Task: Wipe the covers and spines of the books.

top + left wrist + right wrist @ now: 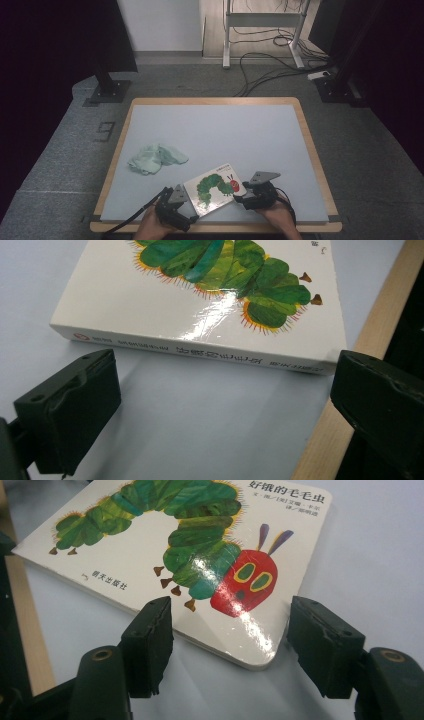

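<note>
Glossy white board covers marked the book [216, 188], which lay flat on the pale grey table [215, 130] near its front edge, between the two grippers. Caterpillar picture faced up, red head toward the person's right.

Left gripper [176, 209] sat nearest the camera, at the book's near-left side. In the left gripper view its jaws stood spread wide, empty, with the spine [200, 353] lying across the gap ahead of them and not yet touched. The far end of the spine sat close to the table's wooden edge strip [345, 390].

Right gripper [252, 194] sat at the book's right corner. In the right gripper view [227, 645] its jaws were also parted and holding nothing, straddling the rounded near corner [257, 660] of the cover, one jaw over the cover edge, the other just off it above bare table.

Judged step: taking hold of the book, probably to lift or open it. To do it well, the right gripper should come lower so one jaw slips under the corner and the other bears on the top face; the glossy cover looked slippery, so a deep bite is safer than a tip pinch. The left gripper could steady the spine side, pressing gently so the book does not slide toward the table edge.

Farther off, a crumpled pale green cloth [156, 159] lay well apart, to the left.
</note>
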